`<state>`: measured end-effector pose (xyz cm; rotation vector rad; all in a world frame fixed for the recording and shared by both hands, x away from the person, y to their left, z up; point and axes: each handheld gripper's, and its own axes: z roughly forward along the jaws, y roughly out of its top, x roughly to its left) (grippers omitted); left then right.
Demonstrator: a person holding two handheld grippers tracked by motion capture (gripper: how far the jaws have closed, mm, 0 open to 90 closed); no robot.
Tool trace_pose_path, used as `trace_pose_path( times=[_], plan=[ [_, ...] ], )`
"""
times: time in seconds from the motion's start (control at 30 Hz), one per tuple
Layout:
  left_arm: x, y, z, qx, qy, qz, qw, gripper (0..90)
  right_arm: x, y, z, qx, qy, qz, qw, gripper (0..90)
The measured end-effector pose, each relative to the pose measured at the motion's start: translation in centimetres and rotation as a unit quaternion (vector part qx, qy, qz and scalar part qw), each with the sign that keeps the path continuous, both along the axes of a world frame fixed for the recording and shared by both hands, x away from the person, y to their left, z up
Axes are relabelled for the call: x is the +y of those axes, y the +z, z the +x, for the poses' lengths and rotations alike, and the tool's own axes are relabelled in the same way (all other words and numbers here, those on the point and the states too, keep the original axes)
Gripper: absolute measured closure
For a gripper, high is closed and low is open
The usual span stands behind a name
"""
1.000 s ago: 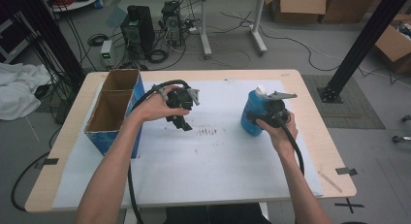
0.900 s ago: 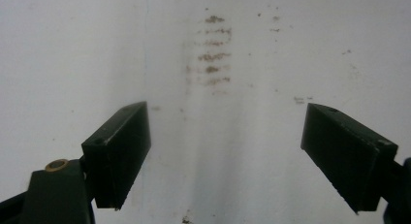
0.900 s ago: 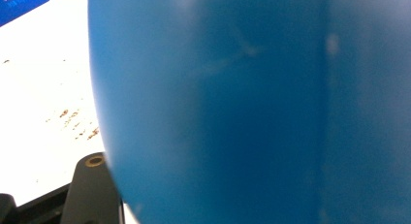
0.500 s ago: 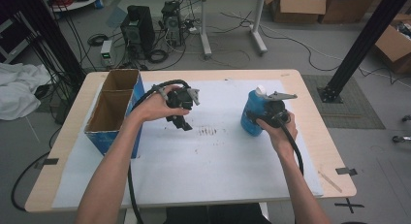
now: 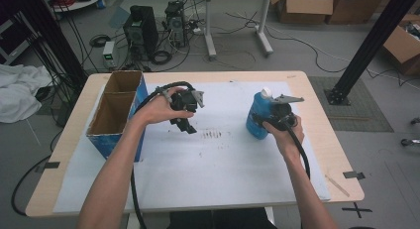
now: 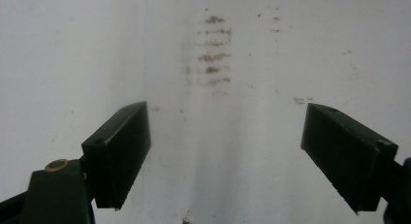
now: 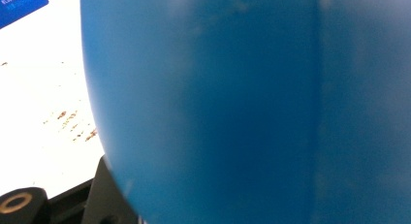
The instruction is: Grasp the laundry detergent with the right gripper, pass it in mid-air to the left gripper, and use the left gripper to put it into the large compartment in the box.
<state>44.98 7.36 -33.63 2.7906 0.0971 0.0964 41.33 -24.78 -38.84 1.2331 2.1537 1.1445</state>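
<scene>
A blue bottle with a white cap stands upright on the right half of the white mat. My right gripper reaches it from the right, and its jaws have just been closing with the bottle between them. They now press on its body. Up close in the right gripper view, the bottle's blue wall rises above one black finger. My left gripper hovers over the middle of the mat, pointing down. Its jaws stand wide open with nothing between them.
An open cardboard box with blue sides sits at the table's left edge. Brown smears mark the mat just right of the left gripper and lie below it as streaks. Cables trail from both grippers toward the front edge.
</scene>
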Motion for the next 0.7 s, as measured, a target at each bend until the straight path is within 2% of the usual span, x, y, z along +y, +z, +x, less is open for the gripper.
trace_pose_path(
  times=[0.7],
  plan=[
    [0.01,0.19,-0.11,0.001,0.002,0.0,1.0,18.7,-0.18,-0.13,-0.03,-0.01,0.012,0.001,0.9999,45.1]
  ],
)
